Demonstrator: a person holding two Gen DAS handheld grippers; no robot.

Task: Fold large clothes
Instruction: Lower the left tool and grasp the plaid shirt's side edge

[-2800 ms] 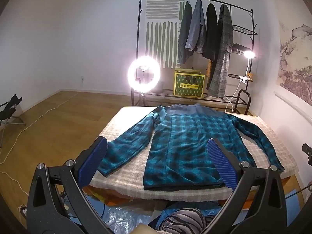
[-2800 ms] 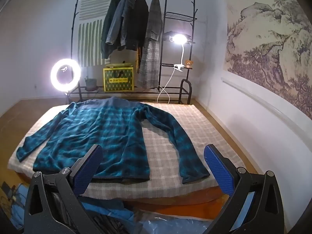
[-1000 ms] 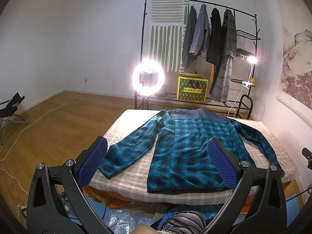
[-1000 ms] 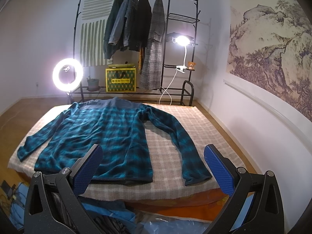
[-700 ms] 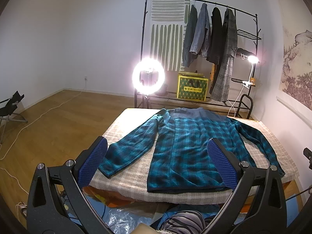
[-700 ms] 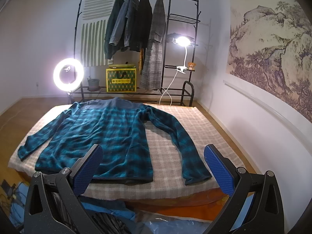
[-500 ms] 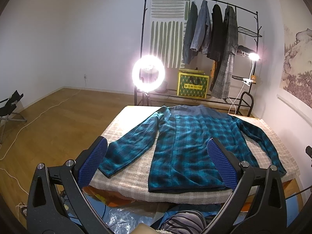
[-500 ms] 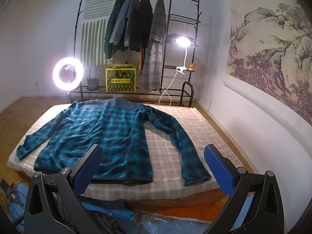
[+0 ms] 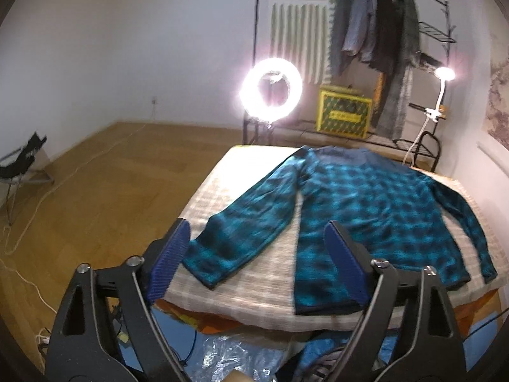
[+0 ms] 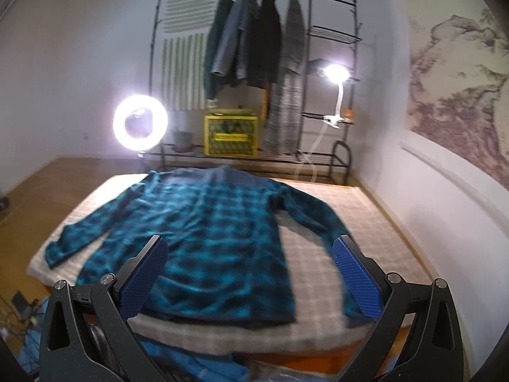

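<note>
While both frames blur | plaid shirt (image 9: 366, 210) seemingly flat | left gripper (image 9: 257, 264) agape | right gripper (image 10: 251, 277) agape

— Where does the light come from?
— A glaring ring light (image 9: 271, 88) and a clip lamp (image 10: 334, 73); the room is dim.
— Sharp?
— No. The plaid shirt (image 10: 203, 238) is motion-blurred, and the fisheye bends the edges.

A shirt (image 9: 366, 210) lies flat on the bed (image 9: 219, 197), sleeves spread to both sides. Behind the bed stands a rack (image 10: 254, 73) — ring light (image 10: 140, 122) to its left, box (image 10: 231, 140) on its bottom shelf.
</note>
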